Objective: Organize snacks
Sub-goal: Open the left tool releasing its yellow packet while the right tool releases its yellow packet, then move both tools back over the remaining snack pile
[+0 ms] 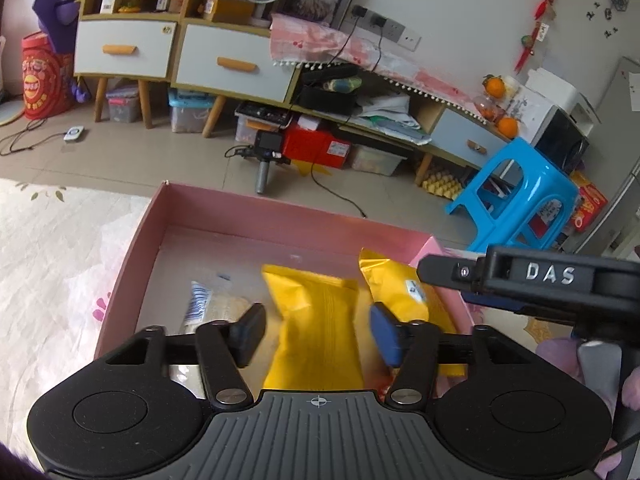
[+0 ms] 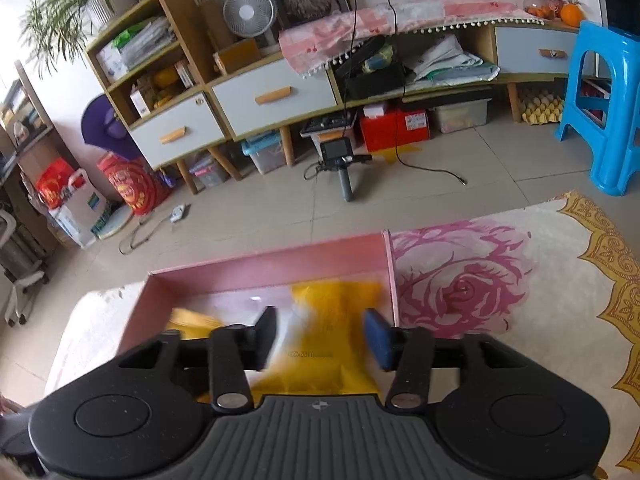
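Observation:
A shallow pink box (image 1: 280, 216) lies on a floral cloth. It holds a white and blue snack packet (image 1: 208, 304) at the left and two yellow packets. One yellow packet (image 1: 316, 320) lies between the jaws of my left gripper (image 1: 318, 334), which stand open, their pads clear of it on both sides. The other yellow packet (image 1: 394, 280) leans in the box's right corner. In the right wrist view my right gripper (image 2: 322, 336) is open over the same box (image 2: 264, 268). A blurred yellow packet (image 2: 332, 320) sits between its fingers, untouched by the pads. Another yellow packet (image 2: 192, 322) lies left of it.
The right tool's black body (image 1: 560, 280) reaches in over the box's right edge. A rose-patterned cloth (image 2: 480, 280) spreads to the right. On the tiled floor beyond stand a camera on a small stand (image 2: 340, 156), a blue plastic stool (image 2: 604, 112) and low cabinets (image 2: 272, 96).

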Demonstrator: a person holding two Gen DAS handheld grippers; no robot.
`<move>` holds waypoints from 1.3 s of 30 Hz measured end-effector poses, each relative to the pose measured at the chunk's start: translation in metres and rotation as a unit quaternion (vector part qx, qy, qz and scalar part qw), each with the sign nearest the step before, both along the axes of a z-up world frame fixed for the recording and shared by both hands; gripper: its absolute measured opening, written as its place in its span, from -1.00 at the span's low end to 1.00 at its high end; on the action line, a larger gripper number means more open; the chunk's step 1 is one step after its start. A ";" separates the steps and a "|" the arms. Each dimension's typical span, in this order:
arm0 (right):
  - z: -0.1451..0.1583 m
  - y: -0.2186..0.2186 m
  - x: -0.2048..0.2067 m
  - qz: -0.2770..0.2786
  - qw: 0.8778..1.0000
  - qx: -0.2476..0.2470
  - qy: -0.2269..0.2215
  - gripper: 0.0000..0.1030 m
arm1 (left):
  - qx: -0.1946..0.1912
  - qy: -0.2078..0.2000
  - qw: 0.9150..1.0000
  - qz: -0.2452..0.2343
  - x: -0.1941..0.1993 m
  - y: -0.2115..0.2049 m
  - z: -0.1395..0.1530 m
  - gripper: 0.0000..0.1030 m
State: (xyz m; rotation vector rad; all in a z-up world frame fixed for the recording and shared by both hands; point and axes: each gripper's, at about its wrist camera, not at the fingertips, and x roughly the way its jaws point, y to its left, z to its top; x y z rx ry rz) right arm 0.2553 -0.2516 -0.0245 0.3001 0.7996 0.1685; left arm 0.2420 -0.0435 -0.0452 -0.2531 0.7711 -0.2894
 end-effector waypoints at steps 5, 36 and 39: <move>0.010 -0.003 -0.008 0.000 1.000 -0.005 -0.011 0.21 | 0.007 -0.006 1.000 -0.013 -0.009 -0.003 0.008 0.39; 0.028 -0.011 -0.108 0.020 0.998 -0.049 -0.043 0.72 | 0.052 -0.048 0.997 -0.038 -0.101 0.037 0.039 0.92; 0.029 -0.007 -0.119 0.031 0.997 -0.057 -0.048 0.75 | 0.065 -0.049 0.996 -0.044 -0.112 0.040 0.040 0.94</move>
